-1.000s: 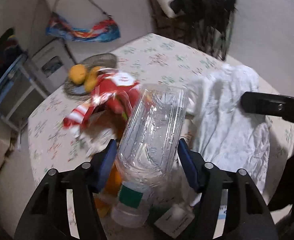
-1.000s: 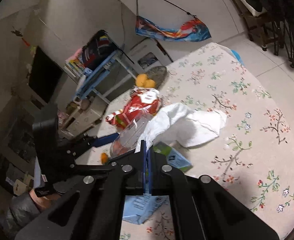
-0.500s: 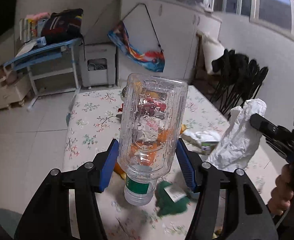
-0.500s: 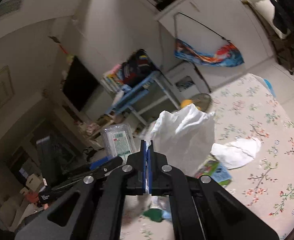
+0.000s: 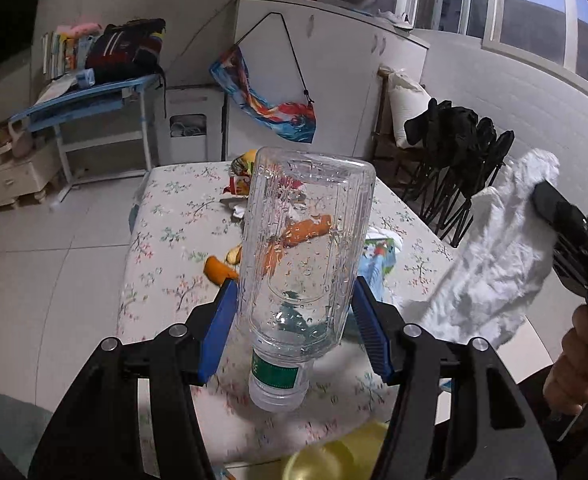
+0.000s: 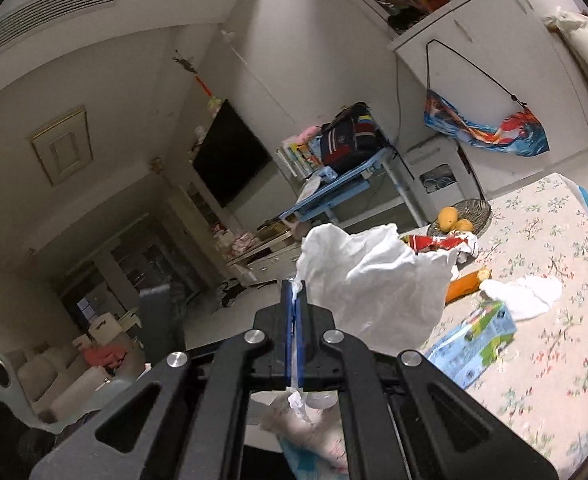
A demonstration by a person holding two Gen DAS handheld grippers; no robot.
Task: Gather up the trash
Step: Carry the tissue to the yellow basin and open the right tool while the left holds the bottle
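Left gripper [image 5: 294, 312] clamped on clear bottle [image 5: 306, 240]; right gripper [image 6: 293, 304] pinching white tissue [image 6: 374, 284]. Fruit basket [image 6: 472, 212] only in right view.

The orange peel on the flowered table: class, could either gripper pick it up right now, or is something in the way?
Both are occupied: the left gripper clamps a clear bottle, the right gripper pinches white tissue. Neither can take the orange peel yet.
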